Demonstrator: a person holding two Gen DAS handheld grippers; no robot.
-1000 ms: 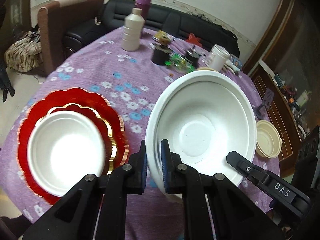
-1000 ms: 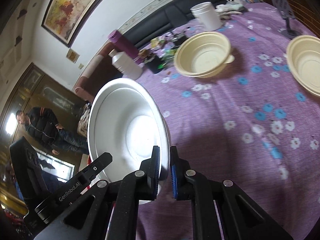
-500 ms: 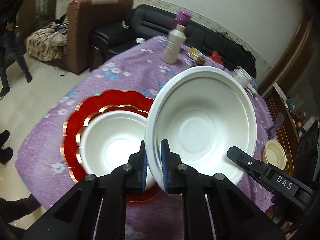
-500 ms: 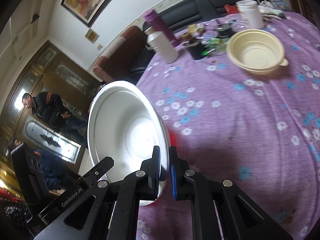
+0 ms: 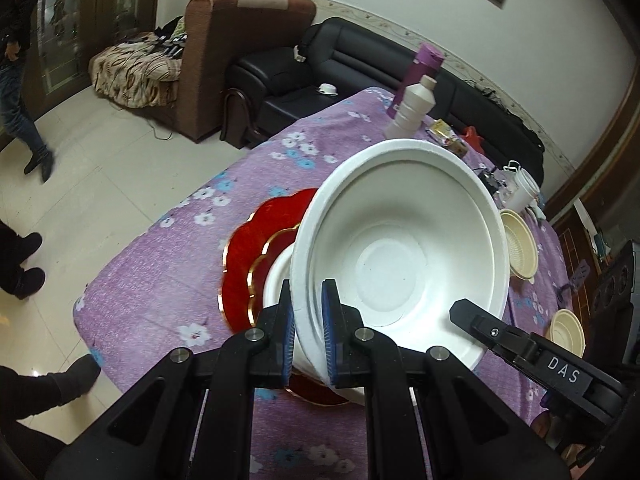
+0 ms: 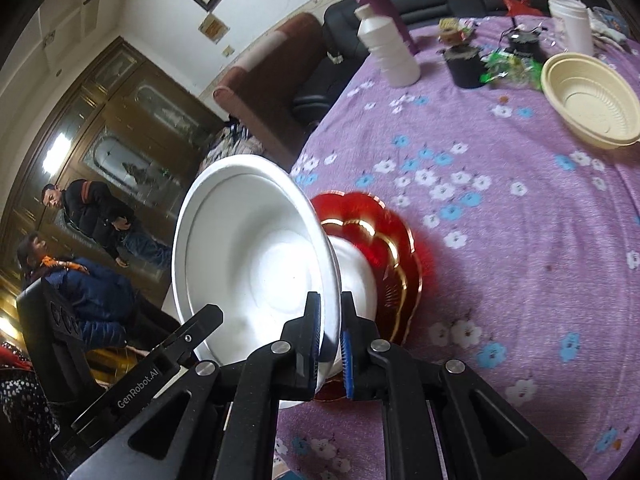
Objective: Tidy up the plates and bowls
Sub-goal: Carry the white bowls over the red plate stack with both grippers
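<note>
A large white bowl point(image 5: 400, 264) hangs tilted above the purple flowered table. My left gripper point(image 5: 306, 328) is shut on its near rim. My right gripper point(image 6: 330, 336) is shut on the opposite rim of the same white bowl point(image 6: 256, 256). Under it lie stacked red plates with gold edges point(image 5: 256, 248) and a smaller white bowl point(image 5: 280, 276) on them, both largely hidden by the big bowl. In the right wrist view the red plates point(image 6: 376, 232) and the smaller bowl point(image 6: 356, 276) show just behind the held bowl.
Two beige bowls point(image 5: 518, 244) point(image 5: 566, 330) sit on the table's far right. A white bottle point(image 5: 412, 112), a purple flask point(image 5: 424, 64), a black cup point(image 6: 466, 66) and a white cup point(image 6: 572, 24) stand at the back. The table edge is close on the left, and people point(image 6: 96, 220) stand beyond it.
Both grippers have carried the large white bowl sideways across the table; it now hangs over the red plates and smaller white bowl, covering most of them. Both grips are unchanged.
</note>
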